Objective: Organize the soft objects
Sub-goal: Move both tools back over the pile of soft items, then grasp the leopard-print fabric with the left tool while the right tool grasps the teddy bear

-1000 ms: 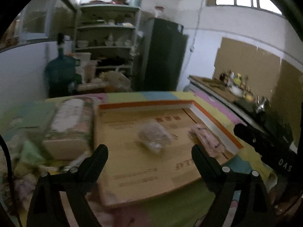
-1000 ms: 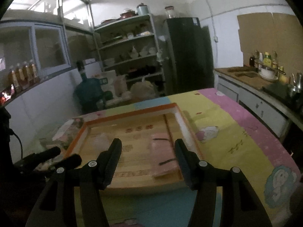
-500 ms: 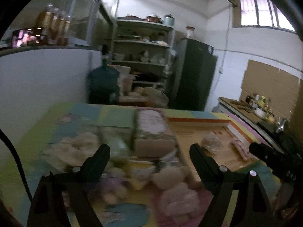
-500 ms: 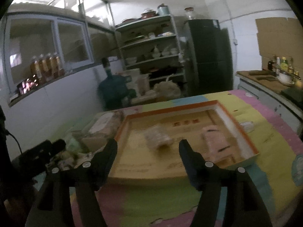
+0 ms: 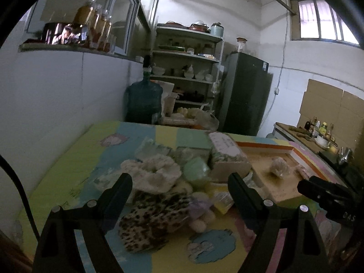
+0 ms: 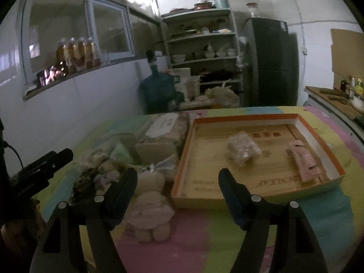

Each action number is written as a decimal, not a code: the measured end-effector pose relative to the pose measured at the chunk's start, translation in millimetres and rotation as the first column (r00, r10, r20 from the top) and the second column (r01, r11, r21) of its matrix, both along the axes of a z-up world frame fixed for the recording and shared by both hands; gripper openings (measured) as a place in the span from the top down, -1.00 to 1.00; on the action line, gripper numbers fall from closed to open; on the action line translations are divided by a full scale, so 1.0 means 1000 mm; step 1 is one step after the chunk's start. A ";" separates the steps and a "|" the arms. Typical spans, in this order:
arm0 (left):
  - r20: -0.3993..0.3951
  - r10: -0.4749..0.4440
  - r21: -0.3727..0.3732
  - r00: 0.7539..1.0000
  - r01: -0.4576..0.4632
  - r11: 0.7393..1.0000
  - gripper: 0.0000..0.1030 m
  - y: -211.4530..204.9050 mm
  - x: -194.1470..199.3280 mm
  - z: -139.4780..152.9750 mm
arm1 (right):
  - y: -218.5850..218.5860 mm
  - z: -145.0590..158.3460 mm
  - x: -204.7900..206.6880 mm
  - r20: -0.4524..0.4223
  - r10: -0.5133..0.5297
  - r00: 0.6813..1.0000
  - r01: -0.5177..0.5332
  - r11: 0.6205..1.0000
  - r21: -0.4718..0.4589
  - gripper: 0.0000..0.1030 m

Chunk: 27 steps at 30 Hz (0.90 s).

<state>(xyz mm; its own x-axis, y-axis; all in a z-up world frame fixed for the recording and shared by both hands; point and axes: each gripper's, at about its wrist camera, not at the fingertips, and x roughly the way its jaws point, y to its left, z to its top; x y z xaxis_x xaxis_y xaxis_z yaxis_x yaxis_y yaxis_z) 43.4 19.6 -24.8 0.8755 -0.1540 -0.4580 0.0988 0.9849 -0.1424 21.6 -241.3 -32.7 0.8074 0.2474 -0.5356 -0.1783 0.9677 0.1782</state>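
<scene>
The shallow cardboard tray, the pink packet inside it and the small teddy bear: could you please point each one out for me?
shallow cardboard tray point(image 6: 317, 134): right wrist view, on its orange right rim.
pink packet point(image 6: 304, 160): right wrist view, on the middle of its wrapper.
small teddy bear point(image 6: 149, 207): right wrist view, on its body.

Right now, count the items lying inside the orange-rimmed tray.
2. A clear crinkly bag lies near the middle of the tray; a pink packet lies along its right wall. Nothing else shows inside.
</scene>
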 end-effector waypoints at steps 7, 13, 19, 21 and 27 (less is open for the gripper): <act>-0.062 -0.047 -0.008 0.997 0.046 0.999 -0.68 0.017 0.005 -0.017 | 0.029 -0.011 0.003 -0.038 0.043 0.998 -0.044 0.999 -0.025 -0.46; -0.122 -0.061 -0.021 0.991 0.059 0.998 -0.59 0.030 0.018 -0.037 | 0.038 -0.027 0.007 -0.099 0.038 0.994 -0.039 0.999 -0.017 -0.46; -0.198 -0.079 -0.058 0.977 0.069 0.996 -0.41 0.039 0.029 -0.060 | 0.041 -0.040 0.013 -0.149 0.028 0.989 -0.030 0.999 -0.013 -0.46; -0.216 -0.088 -0.067 0.972 0.075 0.995 -0.36 0.040 0.032 -0.066 | 0.043 -0.043 0.014 -0.160 0.027 0.987 -0.030 0.999 -0.016 -0.46; -0.251 -0.116 -0.092 0.961 0.095 0.991 -0.15 0.043 0.037 -0.079 | 0.046 -0.052 0.018 -0.194 0.025 0.981 -0.030 0.999 -0.022 -0.46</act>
